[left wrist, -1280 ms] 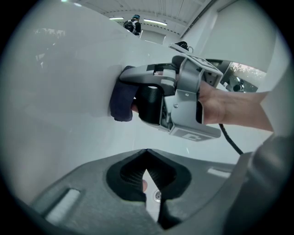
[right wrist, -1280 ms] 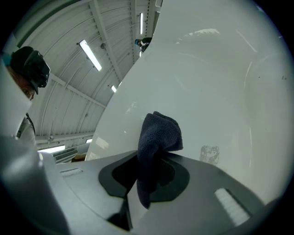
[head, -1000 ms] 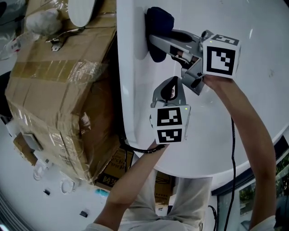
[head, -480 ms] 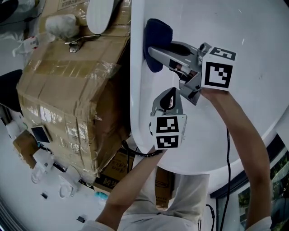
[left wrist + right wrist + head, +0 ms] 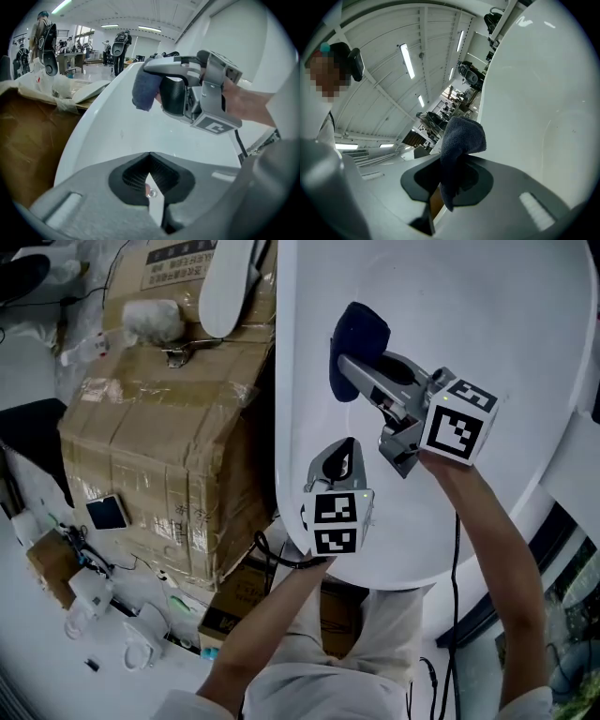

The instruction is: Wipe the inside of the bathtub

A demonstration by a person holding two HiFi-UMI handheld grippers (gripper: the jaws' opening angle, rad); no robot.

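1. The right gripper (image 5: 354, 371) is clenching a dark blue cloth (image 5: 361, 334), and the fabric is bunching out past its jaws. In the right gripper view the cloth (image 5: 459, 136) is hanging pinched between the two pads.
2. The cloth is sitting inside the white bathtub (image 5: 506, 324). It is lying against the inner wall just below the rim, on the side nearest the cardboard box (image 5: 159, 446).
3. The left gripper (image 5: 347, 451) is being held beside the right one, nearer the person and close to the same rim. Its jaws are pressing together with nothing between them.
4. In the left gripper view those closed tips (image 5: 149, 157) are pointing along the tub's pale inner slope (image 5: 108, 136). The right gripper (image 5: 187, 93) and its cloth (image 5: 143, 91) are showing above them.
5. The box, wrapped in clear tape, is standing just beside the tub's outer wall. A white oval piece (image 5: 228, 282) is resting on the box's top edge.
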